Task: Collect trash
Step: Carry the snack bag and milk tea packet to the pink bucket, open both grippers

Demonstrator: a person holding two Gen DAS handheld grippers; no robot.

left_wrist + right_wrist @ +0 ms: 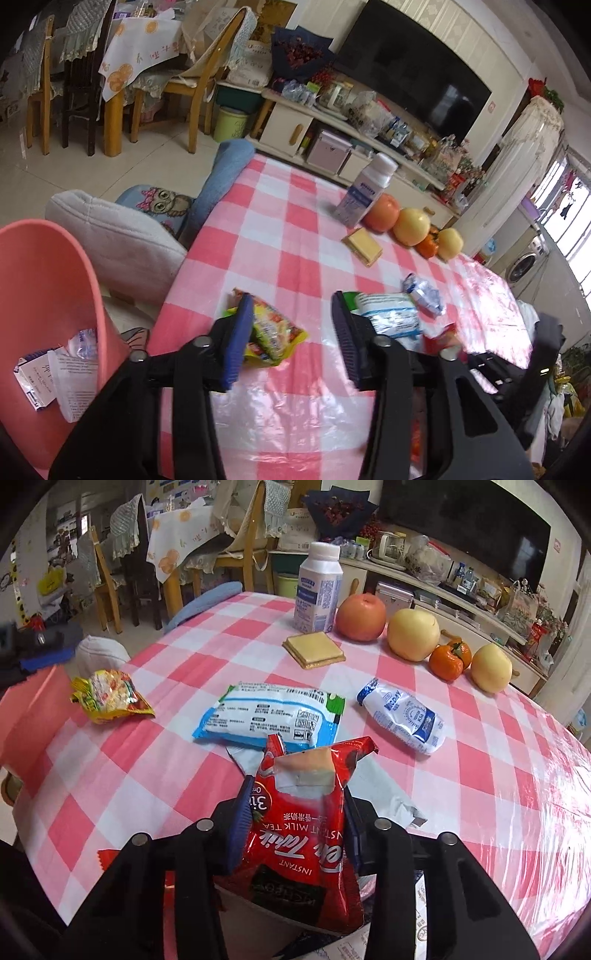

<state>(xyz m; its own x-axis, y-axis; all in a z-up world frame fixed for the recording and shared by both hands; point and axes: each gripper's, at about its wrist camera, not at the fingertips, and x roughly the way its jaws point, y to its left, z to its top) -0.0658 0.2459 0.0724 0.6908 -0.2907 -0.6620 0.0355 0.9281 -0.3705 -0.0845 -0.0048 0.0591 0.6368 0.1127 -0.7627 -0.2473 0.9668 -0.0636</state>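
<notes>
In the right wrist view my right gripper (295, 827) is shut on a red instant milk tea packet (306, 834), which stands upright between the blue pads, its torn top open. In the left wrist view my left gripper (291, 341) is open low over the checked tablecloth (280, 229). A crumpled yellow snack wrapper (275, 334) lies against its left finger (238, 343), clear of the right one. A blue-and-white wrapper (273, 716) and a white-and-blue pouch (404, 716) lie flat mid-table. A pink bin (44, 295) beside the table's left edge holds a small carton and clear wrappers.
At the far side of the table stand a white milk bottle (319, 590), a sandwich cracker (314, 650), an apple, two yellow pears and persimmons (448, 659). Cushioned stools (114, 240) sit by the table's left edge. A torn grey wrapper (391, 801) lies under the red packet.
</notes>
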